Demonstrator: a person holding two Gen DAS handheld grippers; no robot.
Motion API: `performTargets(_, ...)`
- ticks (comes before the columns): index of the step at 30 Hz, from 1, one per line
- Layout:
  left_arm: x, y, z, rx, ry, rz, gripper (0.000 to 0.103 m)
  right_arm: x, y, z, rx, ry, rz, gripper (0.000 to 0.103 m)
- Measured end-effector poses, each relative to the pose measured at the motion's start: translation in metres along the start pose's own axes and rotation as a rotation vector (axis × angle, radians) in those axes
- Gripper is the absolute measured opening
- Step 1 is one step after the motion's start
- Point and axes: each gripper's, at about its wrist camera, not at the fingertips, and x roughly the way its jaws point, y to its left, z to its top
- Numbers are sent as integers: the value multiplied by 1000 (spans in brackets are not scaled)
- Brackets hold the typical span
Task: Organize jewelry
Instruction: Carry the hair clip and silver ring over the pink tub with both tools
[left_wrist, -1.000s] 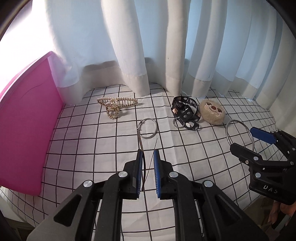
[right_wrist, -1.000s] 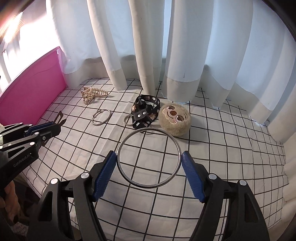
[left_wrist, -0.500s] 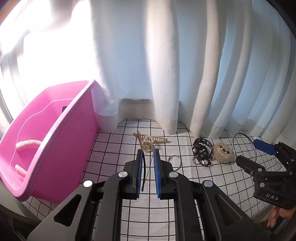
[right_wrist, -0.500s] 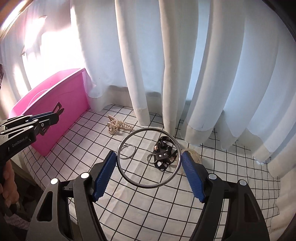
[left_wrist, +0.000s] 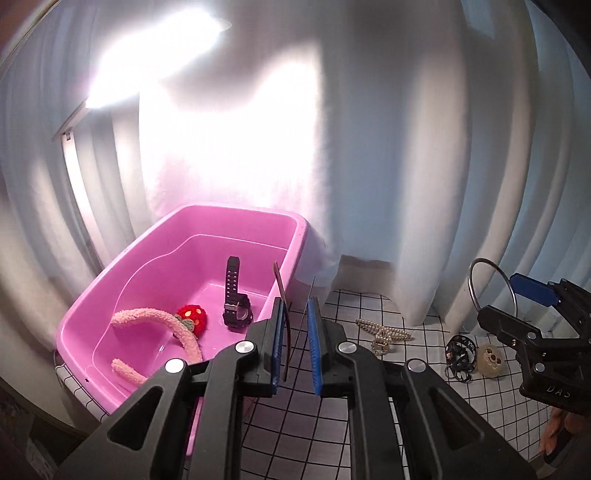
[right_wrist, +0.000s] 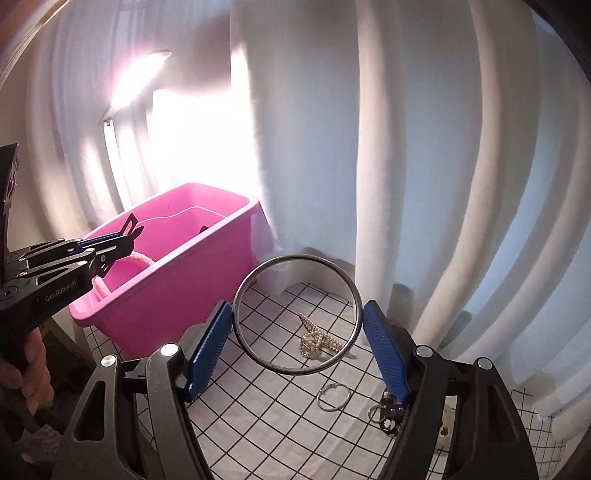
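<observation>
My left gripper (left_wrist: 295, 325) is shut on a thin metal hairpin (left_wrist: 281, 295) and holds it in the air at the right rim of the pink tub (left_wrist: 110, 280). The tub holds a black watch (left_wrist: 234, 295), a pink fuzzy headband (left_wrist: 162, 328) and a red strawberry charm (left_wrist: 192, 317). My right gripper (right_wrist: 297, 332) is shut on a large silver bangle (right_wrist: 258, 354), held above the checked cloth; the bangle also shows in the left wrist view (left_wrist: 476, 284). A gold pearl hair claw (right_wrist: 316, 338), a small silver ring (right_wrist: 334, 396) and a black strap (right_wrist: 388, 415) lie on the cloth.
White curtains (right_wrist: 406, 147) hang close behind the table. A beige plush face (left_wrist: 489, 358) sits beside the black strap (left_wrist: 458, 354). The checked cloth (right_wrist: 258, 417) covers the table, and the pink tub (right_wrist: 166, 295) stands at its left end.
Both grippers have risen and swung left toward the pink tub, each keeping its item. The tub's inside has come into full view.
</observation>
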Motion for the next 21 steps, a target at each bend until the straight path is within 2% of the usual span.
performTargets(11, 7, 74, 11, -95, 6, 101, 13, 45, 67, 66, -99, -19, 145, 70)
performTargets(21, 29, 124, 13, -184, 54, 151, 13, 96, 111, 99, -149, 36, 234, 70)
